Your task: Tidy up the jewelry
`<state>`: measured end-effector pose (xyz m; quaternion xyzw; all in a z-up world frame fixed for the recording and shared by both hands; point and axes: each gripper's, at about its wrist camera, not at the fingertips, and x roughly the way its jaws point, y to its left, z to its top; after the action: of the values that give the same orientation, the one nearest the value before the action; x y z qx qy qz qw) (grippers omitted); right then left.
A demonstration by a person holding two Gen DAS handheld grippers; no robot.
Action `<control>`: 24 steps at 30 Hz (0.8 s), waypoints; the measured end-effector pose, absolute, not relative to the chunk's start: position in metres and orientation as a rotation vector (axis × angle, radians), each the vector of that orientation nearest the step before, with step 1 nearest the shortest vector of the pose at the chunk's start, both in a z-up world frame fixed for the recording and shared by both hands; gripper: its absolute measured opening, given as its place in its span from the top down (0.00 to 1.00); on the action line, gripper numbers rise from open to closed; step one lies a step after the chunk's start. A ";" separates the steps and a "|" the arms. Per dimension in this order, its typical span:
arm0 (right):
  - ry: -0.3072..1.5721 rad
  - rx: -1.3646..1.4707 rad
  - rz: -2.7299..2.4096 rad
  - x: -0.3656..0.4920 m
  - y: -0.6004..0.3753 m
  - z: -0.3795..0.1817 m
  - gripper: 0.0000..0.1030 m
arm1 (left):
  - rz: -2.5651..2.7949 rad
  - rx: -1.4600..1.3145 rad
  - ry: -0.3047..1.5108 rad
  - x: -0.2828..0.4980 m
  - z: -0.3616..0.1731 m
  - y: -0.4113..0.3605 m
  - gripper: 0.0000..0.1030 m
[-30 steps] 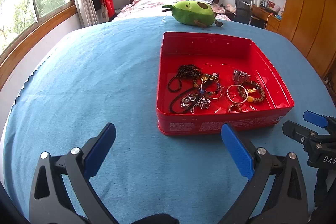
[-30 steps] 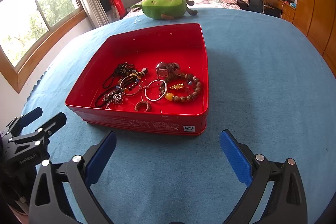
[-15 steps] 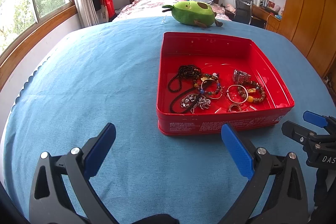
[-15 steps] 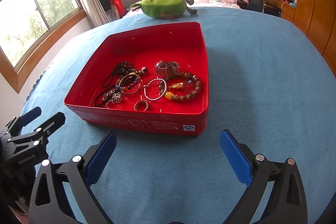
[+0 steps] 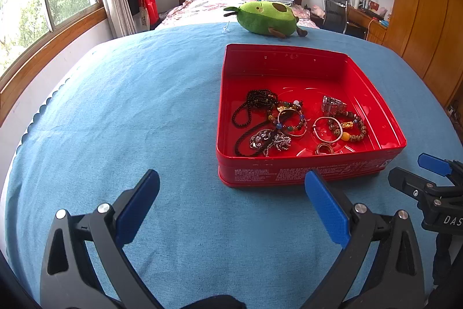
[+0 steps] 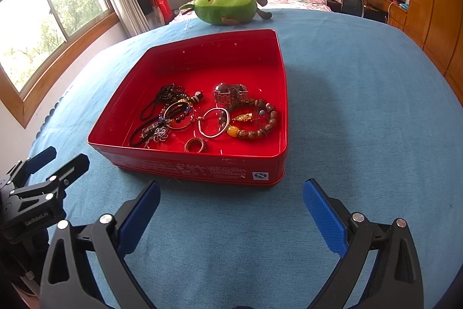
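Left wrist view: left gripper (image 5: 231, 203) hovering wide open, gripping nothing, above blue cloth (image 5: 130, 112). Right gripper (image 6: 231, 210) likewise gaping wide, holding nothing. Just ahead, red tin (image 6: 202, 164) sitting on the cloth, holding jewelry (image 6: 202, 115) bunched toward its near side. Beyond it, green plush toy (image 6: 225, 6) lying.

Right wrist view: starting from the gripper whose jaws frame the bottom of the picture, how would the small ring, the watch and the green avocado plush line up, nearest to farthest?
From the right gripper:
1. Small ring, just inside the red tin's near wall.
2. Watch, mid-tin, behind the beaded bracelets.
3. Green avocado plush, beyond the tin on the blue cloth's far edge.
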<state>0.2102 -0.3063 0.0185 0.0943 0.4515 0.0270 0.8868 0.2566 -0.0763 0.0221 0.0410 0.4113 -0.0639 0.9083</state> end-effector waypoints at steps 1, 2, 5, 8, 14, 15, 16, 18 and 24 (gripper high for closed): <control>0.939 0.196 0.057 0.210 -0.306 0.019 0.04 | -0.132 0.085 0.849 0.257 0.022 -0.076 0.03; 0.939 0.196 0.056 0.210 -0.306 0.018 0.04 | -0.131 0.085 0.849 0.257 0.022 -0.076 0.03; 0.939 0.196 0.057 0.210 -0.306 0.018 0.04 | -0.132 0.086 0.851 0.257 0.021 -0.076 0.03; 0.939 0.196 0.057 0.210 -0.306 0.018 0.04 | -0.132 0.086 0.851 0.257 0.021 -0.076 0.03; 0.940 0.195 0.057 0.209 -0.306 0.018 0.04 | -0.133 0.086 0.852 0.257 0.021 -0.075 0.03; 0.941 0.195 0.057 0.210 -0.306 0.018 0.04 | -0.133 0.086 0.852 0.257 0.022 -0.076 0.03; 0.941 0.195 0.057 0.209 -0.306 0.017 0.04 | -0.132 0.086 0.853 0.258 0.021 -0.075 0.03; 0.941 0.194 0.058 0.209 -0.306 0.017 0.04 | -0.133 0.085 0.856 0.258 0.021 -0.075 0.03; 0.942 0.193 0.058 0.210 -0.305 0.016 0.04 | -0.129 0.089 0.858 0.259 0.021 -0.075 0.03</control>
<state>0.2099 -0.3053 0.0161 0.0927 0.4530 0.0279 0.8862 0.2593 -0.0749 0.0210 0.0432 0.4157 -0.0627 0.9063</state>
